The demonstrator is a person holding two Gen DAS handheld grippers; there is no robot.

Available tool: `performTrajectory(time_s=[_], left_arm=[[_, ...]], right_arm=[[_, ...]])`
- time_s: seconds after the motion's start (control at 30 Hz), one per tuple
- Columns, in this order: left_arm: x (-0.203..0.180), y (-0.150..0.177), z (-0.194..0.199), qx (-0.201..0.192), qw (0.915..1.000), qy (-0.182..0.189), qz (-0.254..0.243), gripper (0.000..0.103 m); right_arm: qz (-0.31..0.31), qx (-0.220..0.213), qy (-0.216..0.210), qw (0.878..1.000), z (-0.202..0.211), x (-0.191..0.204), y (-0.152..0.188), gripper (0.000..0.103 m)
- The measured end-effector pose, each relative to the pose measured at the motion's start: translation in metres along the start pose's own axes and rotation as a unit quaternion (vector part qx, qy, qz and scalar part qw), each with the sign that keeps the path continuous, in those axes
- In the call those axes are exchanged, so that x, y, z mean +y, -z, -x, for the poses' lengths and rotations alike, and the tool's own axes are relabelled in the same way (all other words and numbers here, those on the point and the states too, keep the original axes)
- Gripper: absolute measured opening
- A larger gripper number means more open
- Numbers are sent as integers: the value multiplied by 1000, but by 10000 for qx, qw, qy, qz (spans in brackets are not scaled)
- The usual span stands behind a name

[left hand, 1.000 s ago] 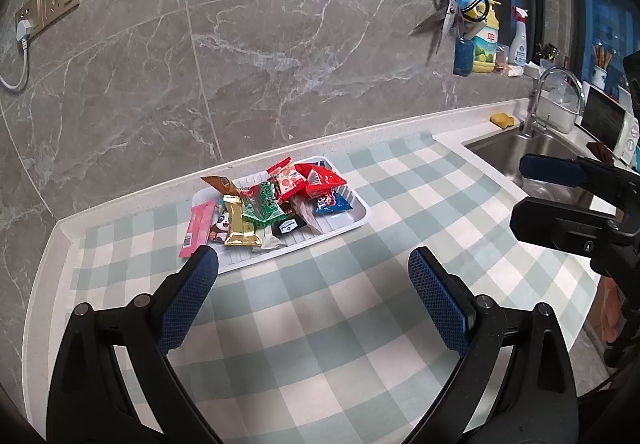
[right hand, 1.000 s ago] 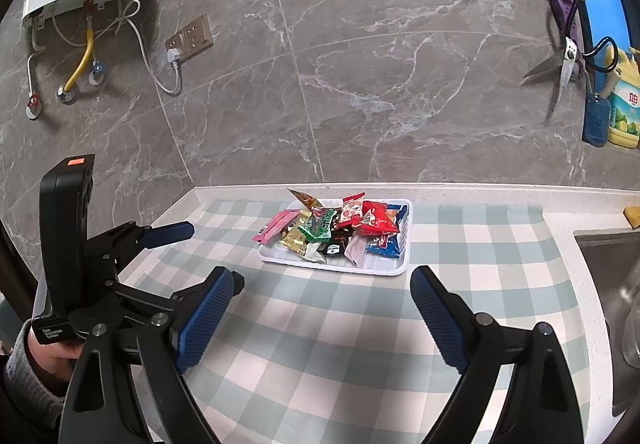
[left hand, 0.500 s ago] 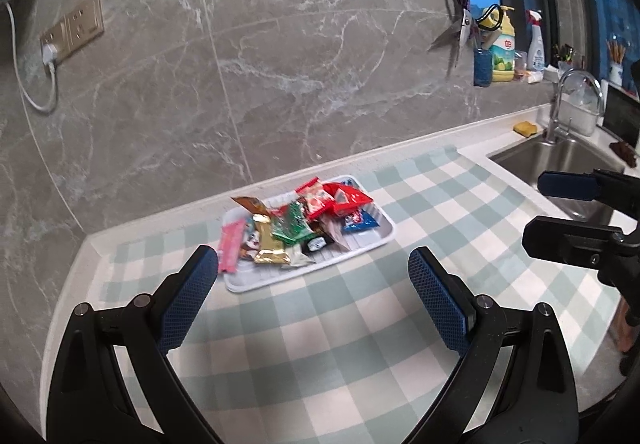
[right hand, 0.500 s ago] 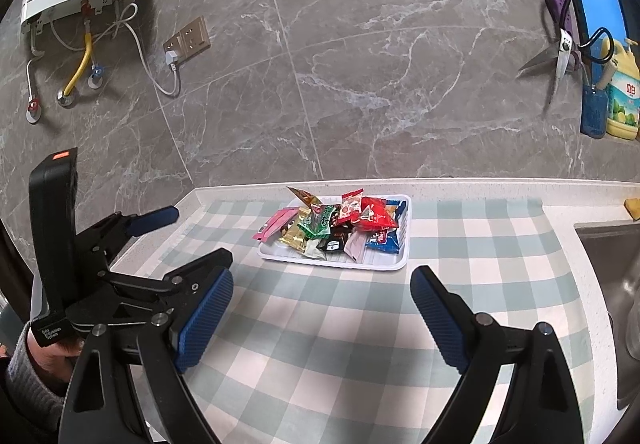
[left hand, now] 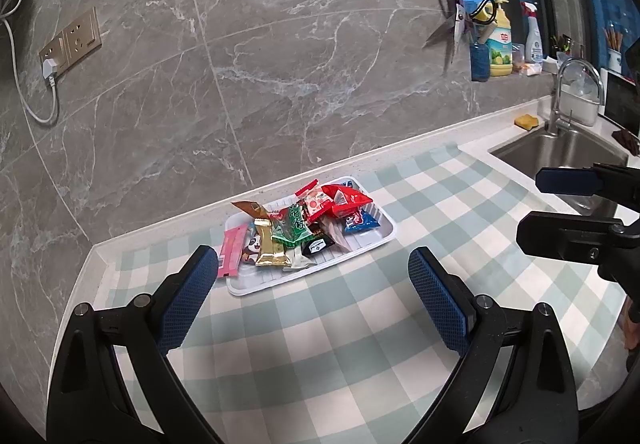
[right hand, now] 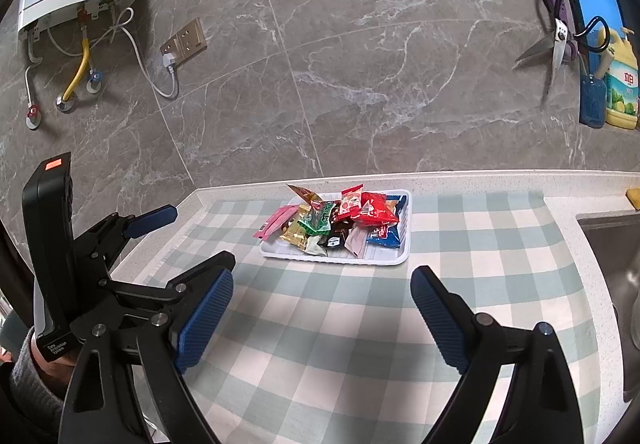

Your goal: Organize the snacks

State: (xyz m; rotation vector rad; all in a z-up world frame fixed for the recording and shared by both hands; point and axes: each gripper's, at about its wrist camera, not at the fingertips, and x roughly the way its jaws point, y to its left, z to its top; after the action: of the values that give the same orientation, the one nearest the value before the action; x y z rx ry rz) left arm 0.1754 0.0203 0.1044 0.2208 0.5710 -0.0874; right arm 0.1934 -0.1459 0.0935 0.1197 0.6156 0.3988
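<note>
Left wrist view is showing the snacks [left hand: 304,232] lying heaped in the white tray [left hand: 384,240] ahead of both hand-held grippers, left [left hand: 314,286] and right [right hand: 322,304], which are hovering spread wide and empty, so sorting may be pending or finished

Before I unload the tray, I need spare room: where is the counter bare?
Bare checked cloth lies between the white tray and both open grippers, and between tray and sink. The tray itself is crowded with snack packets.

Both views are evenly bright and sharp, with soft shadows lying on the checked cloth [left hand: 320,344] toward 6 o'clock. Fisheye bending curves the wall seams, and the corners fall black.
</note>
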Motion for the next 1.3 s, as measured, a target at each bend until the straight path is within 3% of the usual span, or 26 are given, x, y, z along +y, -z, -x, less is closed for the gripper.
performTrajectory(time_s=[1.3], left_arm=[[-6, 12, 5, 57, 9999, 108, 74, 97]], right_arm=[[-3, -1, 11, 10000, 6, 15, 15, 93]])
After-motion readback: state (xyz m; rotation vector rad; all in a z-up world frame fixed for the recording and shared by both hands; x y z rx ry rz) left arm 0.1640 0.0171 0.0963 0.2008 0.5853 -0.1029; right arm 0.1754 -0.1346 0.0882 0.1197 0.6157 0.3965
